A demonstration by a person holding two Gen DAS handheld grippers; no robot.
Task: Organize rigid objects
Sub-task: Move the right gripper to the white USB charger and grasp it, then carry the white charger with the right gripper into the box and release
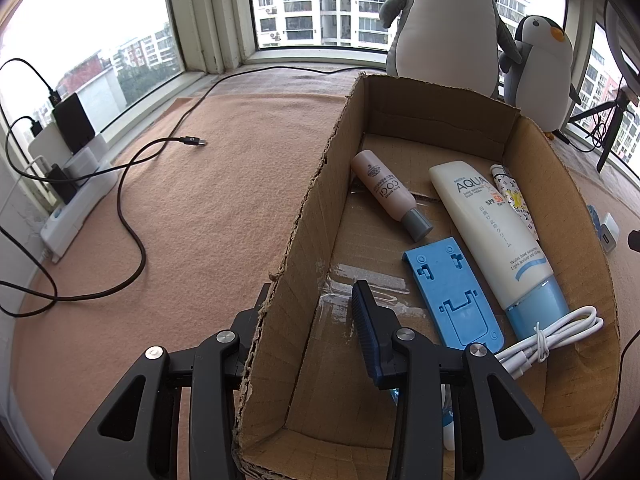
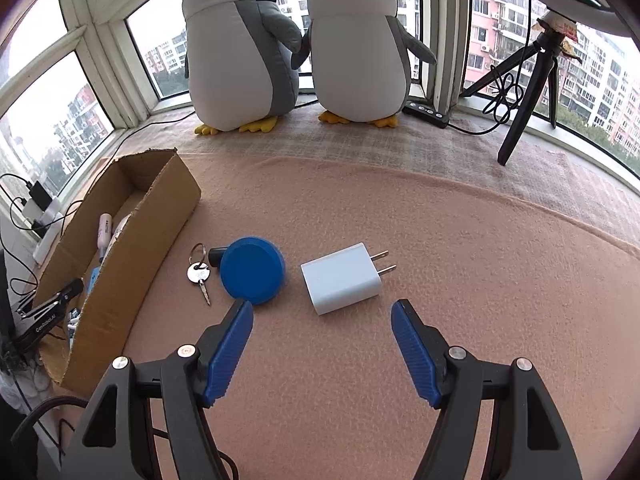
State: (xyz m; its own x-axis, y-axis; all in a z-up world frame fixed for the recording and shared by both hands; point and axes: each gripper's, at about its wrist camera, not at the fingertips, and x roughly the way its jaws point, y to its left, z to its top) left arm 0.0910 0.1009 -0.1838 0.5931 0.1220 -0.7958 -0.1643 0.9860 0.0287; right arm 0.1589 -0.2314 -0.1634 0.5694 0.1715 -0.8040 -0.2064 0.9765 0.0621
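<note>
From the left wrist, the left claw (image 1: 308, 312) is clamped shut on the torn side wall of an open cardboard box (image 1: 560, 208), which holds a pink bottle (image 1: 390, 196), a white tube (image 1: 484, 228) and a flat blue plastic stand (image 1: 452, 292), all lying lengthwise. From the right wrist, the right claw (image 2: 322, 314) gapes wide and empty just short of a smooth white charger (image 2: 340, 278) on the fuzzy peach blanket (image 2: 460, 280), prongs pointing right, beside a round blue disc (image 2: 252, 270) and a key (image 2: 199, 274).

I count two plush penguins (image 2: 240, 52), one cardboard box (image 1: 560, 200) holding three tubes (image 1: 484, 232), one blue stand (image 1: 452, 292), one white cable (image 1: 560, 332); outside, one charger (image 2: 340, 284), one key (image 2: 199, 276), one blue disc (image 2: 252, 270).
</note>
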